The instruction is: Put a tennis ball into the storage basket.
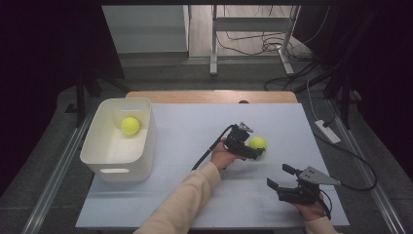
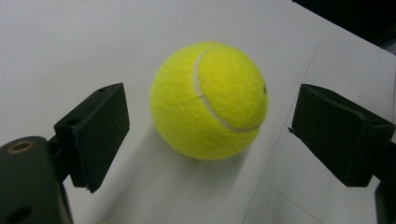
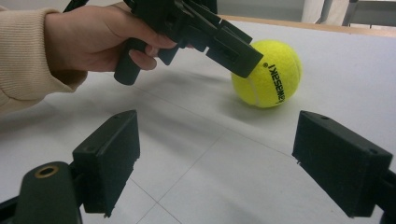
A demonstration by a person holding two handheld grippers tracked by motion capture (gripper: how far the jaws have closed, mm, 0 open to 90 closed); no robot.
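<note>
I see the tennis ball (image 2: 209, 100) lying between my left gripper (image 2: 208, 135)'s released, untouching jaws, bare table (image 1: 195, 126) all around it.

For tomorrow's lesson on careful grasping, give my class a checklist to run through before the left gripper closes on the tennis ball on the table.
1. Tennis ball lies between the jaws of the left gripper: ok.
2. Jaws stand wider than the ball, gaps on both sides, pads not pressing: ok.
3. Ball rests on the white table, with nothing else touching it: ok.
4. Right gripper is open, holds nothing and sits apart from the ball: ok.
5. White bin has room; one other ball lies inside: ok.
6. Ball sits deep enough between the pads for a firm hold: cannot tell.
</note>
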